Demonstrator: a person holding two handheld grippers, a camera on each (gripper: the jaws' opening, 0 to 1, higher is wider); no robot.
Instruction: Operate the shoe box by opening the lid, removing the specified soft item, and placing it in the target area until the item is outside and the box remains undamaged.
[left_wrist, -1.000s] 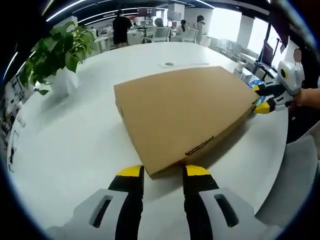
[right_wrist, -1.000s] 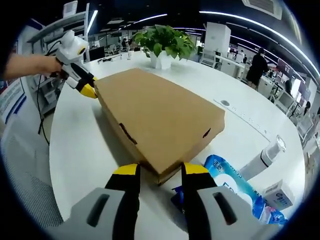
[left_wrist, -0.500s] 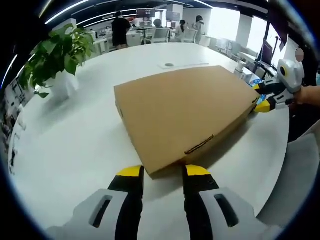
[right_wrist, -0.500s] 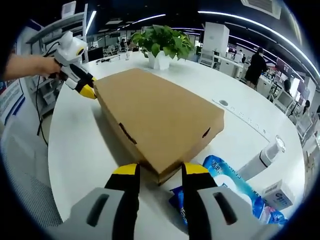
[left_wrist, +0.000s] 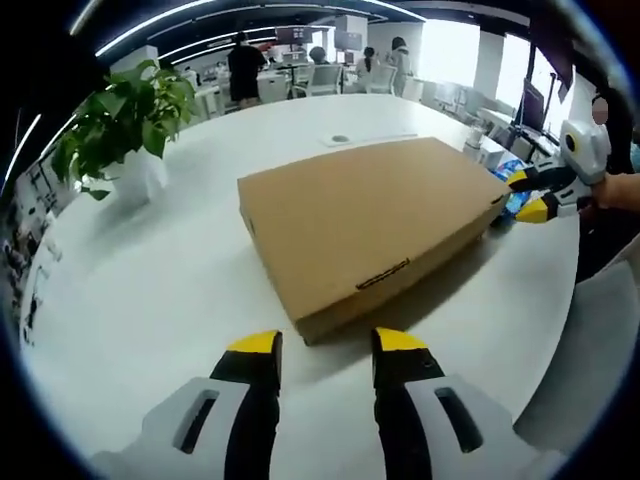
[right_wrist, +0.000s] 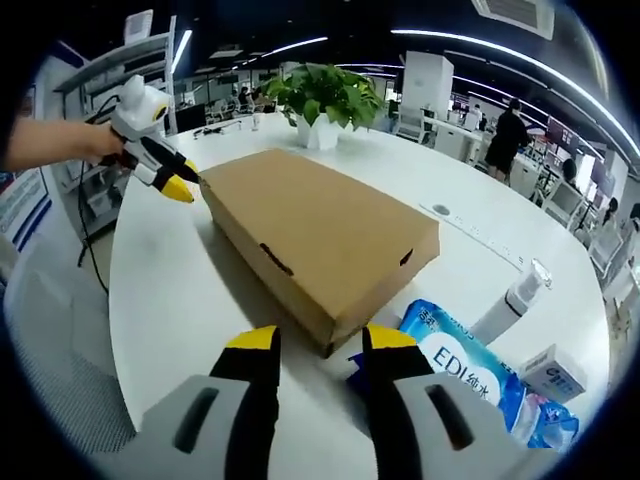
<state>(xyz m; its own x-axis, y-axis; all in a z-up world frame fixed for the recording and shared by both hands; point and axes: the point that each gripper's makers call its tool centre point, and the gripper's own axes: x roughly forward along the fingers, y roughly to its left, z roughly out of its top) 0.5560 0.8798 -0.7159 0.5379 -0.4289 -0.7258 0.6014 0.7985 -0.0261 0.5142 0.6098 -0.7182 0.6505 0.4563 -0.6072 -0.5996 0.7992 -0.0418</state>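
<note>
Closed cardboard shoe box (left_wrist: 372, 230) lies flat on the white table (left_wrist: 150, 290), lid down. Left tongs (left_wrist: 325, 343) released, jaws apart, just short of one box corner. Right tongs (right_wrist: 318, 338) also released, jaws apart at the opposite corner, beside a blue wipes pack (right_wrist: 470, 370). Potted plant (left_wrist: 125, 125) stands nearby.

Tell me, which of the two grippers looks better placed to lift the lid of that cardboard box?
Probably the left gripper. It faces a box corner over bare table. The right gripper, also open at its corner, has a blue packet crowding one jaw.
</note>
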